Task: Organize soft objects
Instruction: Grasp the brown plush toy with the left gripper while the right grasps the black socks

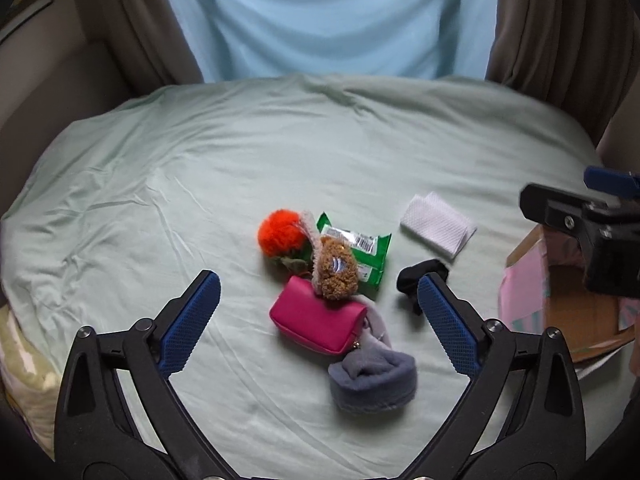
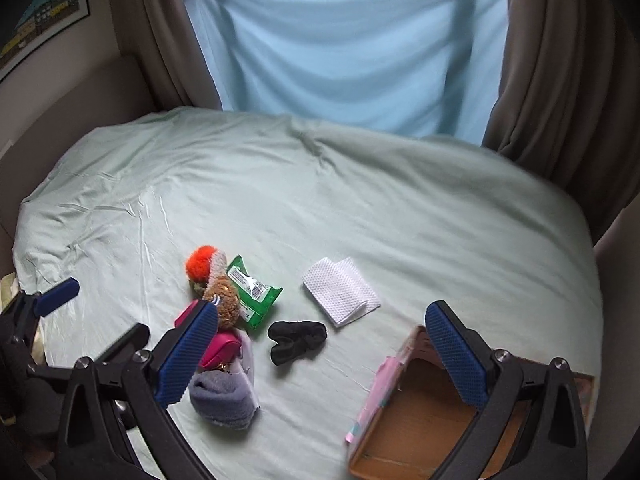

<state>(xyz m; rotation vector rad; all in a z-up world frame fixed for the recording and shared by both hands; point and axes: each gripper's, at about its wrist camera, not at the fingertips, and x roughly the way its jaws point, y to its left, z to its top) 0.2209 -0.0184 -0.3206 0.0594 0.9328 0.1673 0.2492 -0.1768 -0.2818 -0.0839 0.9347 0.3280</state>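
On the pale green bed sheet point(image 1: 160, 184) lies a pile: an orange pompom point(image 1: 278, 232), a green wipes pack point(image 1: 366, 250), a brown plush point(image 1: 336, 270), a pink pouch point(image 1: 316, 320) and a grey rolled sock point(image 1: 374, 380). A black sock point(image 1: 416, 276) and a white folded cloth point(image 1: 436, 224) lie to the right. My left gripper point(image 1: 318, 320) is open above the pink pouch, holding nothing. My right gripper point(image 2: 320, 356) is open and empty above the black sock point(image 2: 296, 338), with an open cardboard box point(image 2: 416, 424) under its right finger.
The cardboard box point(image 1: 576, 320) with a pink wrapping sits at the bed's right edge. Brown curtains point(image 2: 560, 80) and a light blue sheet point(image 2: 340, 40) hang behind the bed. A pale pillow point(image 1: 20, 360) lies at the left edge. The far sheet lies bare.
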